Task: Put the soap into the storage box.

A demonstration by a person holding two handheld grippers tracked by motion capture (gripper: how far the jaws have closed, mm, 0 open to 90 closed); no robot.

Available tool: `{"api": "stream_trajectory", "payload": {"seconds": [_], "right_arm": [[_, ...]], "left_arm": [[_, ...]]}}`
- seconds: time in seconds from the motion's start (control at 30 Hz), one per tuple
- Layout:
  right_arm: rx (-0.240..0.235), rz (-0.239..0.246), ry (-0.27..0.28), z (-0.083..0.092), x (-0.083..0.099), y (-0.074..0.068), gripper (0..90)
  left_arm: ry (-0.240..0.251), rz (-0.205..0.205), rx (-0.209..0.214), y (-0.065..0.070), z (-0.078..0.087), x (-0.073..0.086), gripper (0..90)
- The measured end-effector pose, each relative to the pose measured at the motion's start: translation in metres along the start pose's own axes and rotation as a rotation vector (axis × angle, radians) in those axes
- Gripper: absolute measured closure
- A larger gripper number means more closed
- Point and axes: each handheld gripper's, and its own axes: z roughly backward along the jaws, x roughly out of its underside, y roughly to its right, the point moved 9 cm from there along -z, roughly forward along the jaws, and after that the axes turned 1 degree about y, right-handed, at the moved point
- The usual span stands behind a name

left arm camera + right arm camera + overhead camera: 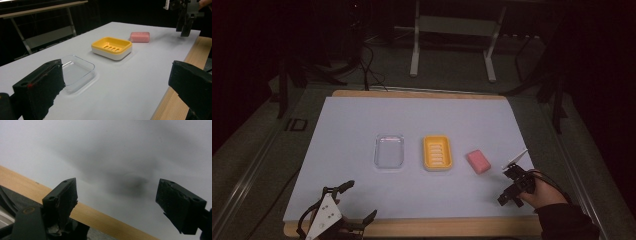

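A pink soap bar (478, 161) (140, 36) lies on the white sheet (412, 120), right of a yellow soap dish (437, 152) (111, 47). A clear plastic tray (389, 151) (76, 71) sits left of the dish. My left gripper (359, 200) (116, 85) rests at the front left edge, open and empty, and faces the tray and dish. My right gripper (507, 199) (117, 200) is held in a hand at the front right, below the soap and apart from it. It points down at bare sheet with its jaws apart and nothing between them. It also appears in the left gripper view (185, 25).
A wooden board (437, 226) (100, 216) juts out under the sheet along the front and back edges. Behind the table stands a white metal frame (452, 30), with cables (368, 70) on the dark floor. Bare sheet surrounds the three objects.
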Motion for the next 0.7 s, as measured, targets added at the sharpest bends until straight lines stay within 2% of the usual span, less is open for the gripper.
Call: {"api": "stream_trajectory", "payload": {"seconds": [0.33,0.43,0.5,0.57,0.6,0.7], "right_arm": [[-0.021,0.097,-0.051,0.005,-0.001,-0.012,18.1],[-0.022,0.119,-0.055,0.005,-0.003,-0.014,17.3],[-0.013,0.151,-0.057,0.005,-0.005,-0.015,15.8],[-0.013,0.151,-0.057,0.005,-0.005,-0.015,15.8],[0.0,0.175,-0.048,0.007,-0.009,-0.017,13.2],[0.008,0.185,-0.037,0.01,-0.014,-0.018,12.0]], "left_arm": [[-0.002,0.002,0.005,0.001,0.0,0.0,0.6],[-0.002,0.001,0.007,0.001,0.0,0.0,0.5],[-0.001,0.003,0.007,0.001,0.0,0.0,0.5],[-0.002,0.002,0.007,0.001,0.0,0.0,0.5],[-0.002,0.002,0.008,0.001,0.0,0.0,0.5],[-0.003,0.002,0.01,0.001,0.0,0.0,0.5]]}}
